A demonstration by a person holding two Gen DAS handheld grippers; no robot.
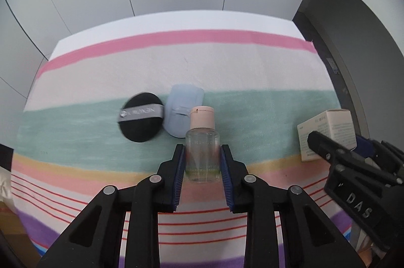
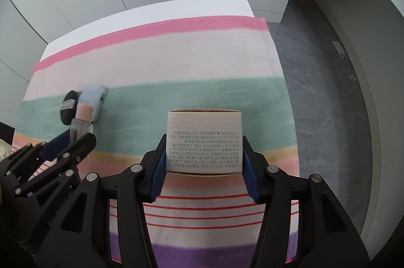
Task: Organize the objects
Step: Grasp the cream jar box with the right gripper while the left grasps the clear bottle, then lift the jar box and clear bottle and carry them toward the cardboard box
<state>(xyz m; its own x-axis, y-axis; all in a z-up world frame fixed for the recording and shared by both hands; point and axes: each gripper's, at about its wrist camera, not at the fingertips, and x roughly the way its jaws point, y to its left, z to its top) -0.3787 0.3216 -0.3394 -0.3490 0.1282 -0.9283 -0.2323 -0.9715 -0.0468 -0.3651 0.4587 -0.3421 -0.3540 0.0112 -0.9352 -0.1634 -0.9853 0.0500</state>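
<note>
My left gripper (image 1: 202,149) is shut on a clear bottle (image 1: 202,156) with a peach cap, held upright between its blue pads above the striped cloth (image 1: 252,101). My right gripper (image 2: 204,141) is shut on a small cream carton (image 2: 204,141) with printed text. The carton (image 1: 325,129) and right gripper (image 1: 338,154) also show at the right of the left wrist view. The bottle (image 2: 82,121) and left gripper (image 2: 75,139) show at the left of the right wrist view. A black puff (image 1: 140,117) and a light blue puff (image 1: 181,114) lie on the green stripe.
The striped cloth (image 2: 176,61) covers a white table (image 2: 151,7) that ends at white wall panels. Grey floor (image 2: 323,91) lies beyond the table's right edge. The two puffs (image 2: 85,101) lie just beyond the bottle.
</note>
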